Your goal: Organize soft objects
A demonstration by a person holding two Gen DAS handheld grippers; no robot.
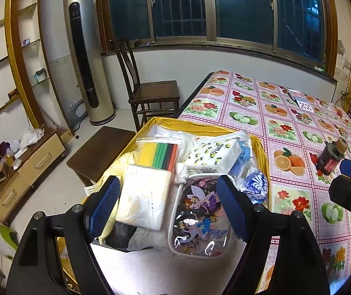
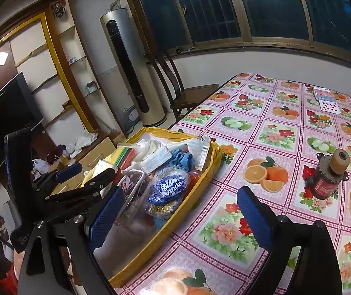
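Both grippers are wide open and hold nothing. The left gripper (image 1: 168, 204) hangs over the yellow box (image 1: 261, 147) of soft things, ready to pick the tissue pack (image 1: 143, 196) next.

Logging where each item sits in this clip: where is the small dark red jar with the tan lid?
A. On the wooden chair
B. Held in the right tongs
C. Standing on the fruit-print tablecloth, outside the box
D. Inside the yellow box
C: the jar stands alone on the tablecloth, well apart from the yellow box, and the right tongs are open and empty.
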